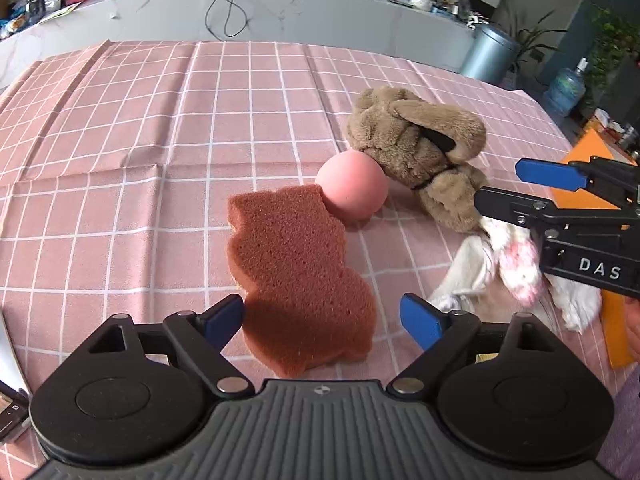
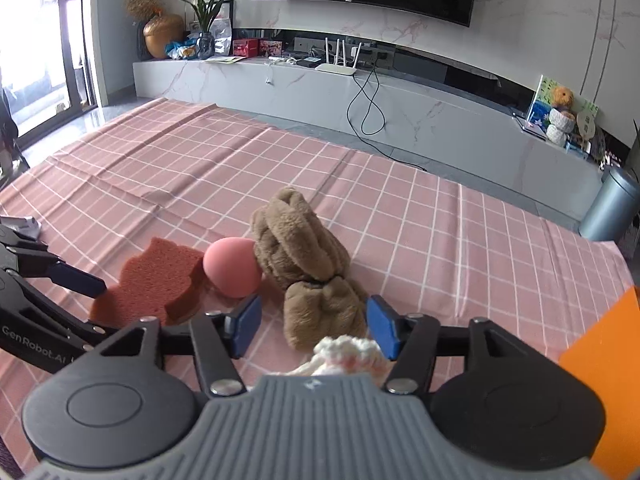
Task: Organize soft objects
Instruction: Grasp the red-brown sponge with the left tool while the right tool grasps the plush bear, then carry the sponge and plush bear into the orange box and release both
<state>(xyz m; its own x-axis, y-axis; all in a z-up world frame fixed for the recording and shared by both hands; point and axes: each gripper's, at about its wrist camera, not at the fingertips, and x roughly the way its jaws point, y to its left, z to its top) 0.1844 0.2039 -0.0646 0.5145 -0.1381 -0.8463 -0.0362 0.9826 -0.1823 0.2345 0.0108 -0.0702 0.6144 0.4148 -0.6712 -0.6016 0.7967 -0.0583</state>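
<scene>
A brown cat-shaped sponge (image 1: 298,276) lies on the pink checked cloth (image 1: 140,140). My left gripper (image 1: 322,320) is open, its fingers on either side of the sponge's near end. A pink ball (image 1: 352,186) touches the sponge's far end and a brown plush toy (image 1: 420,148). A white and pink knitted item (image 1: 516,268) lies to the right. My right gripper (image 2: 314,326) is open, hovering over the knitted item (image 2: 348,354) and just before the plush toy (image 2: 304,256). The sponge (image 2: 154,282) and ball (image 2: 232,266) also show in the right wrist view.
An orange flat object (image 2: 604,364) lies at the table's right edge. A white item (image 1: 6,352) and a dark device (image 1: 10,408) sit at the near left. A grey bin (image 2: 610,206) and a marble TV bench (image 2: 360,92) stand beyond the table.
</scene>
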